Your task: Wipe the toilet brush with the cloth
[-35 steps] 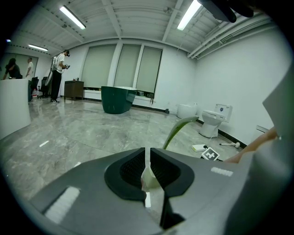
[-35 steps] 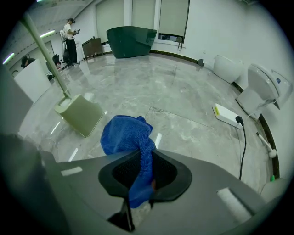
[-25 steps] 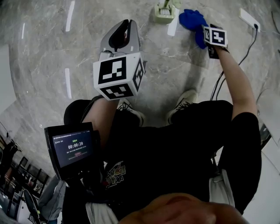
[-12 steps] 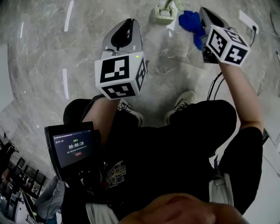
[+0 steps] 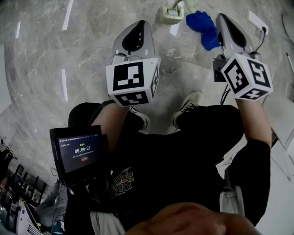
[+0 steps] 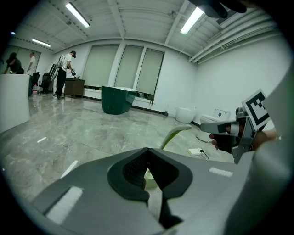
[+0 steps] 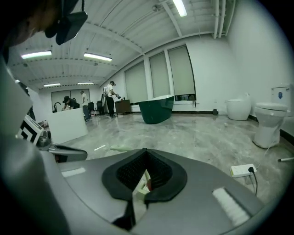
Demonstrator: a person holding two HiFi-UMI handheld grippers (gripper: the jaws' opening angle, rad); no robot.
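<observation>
marble floor (image 5: 92, 55) under your shoes (image 5: 188, 103): you hold a hand-held gripper in each hand, both pointing away from you. the left hand-held gripper (image 5: 139, 23) has its jaws pressed together, and so has the right hand-held gripper (image 5: 222, 16); neither pinches anything. the blue cloth (image 5: 202, 25) lies crumpled on the floor at the far side, just left of the right hand-held gripper's tip; whether the two touch cannot be told. the pale green toilet brush (image 5: 173, 11) stands in its holder just left of the cloth, well apart from the left hand-held gripper. a white power strip (image 5: 257, 20) lies at far right, its cable plugged in. a small lit screen (image 5: 80, 153) sits near, at your left. a dark green bathtub (image 7: 158, 108) stands far across the room.
</observation>
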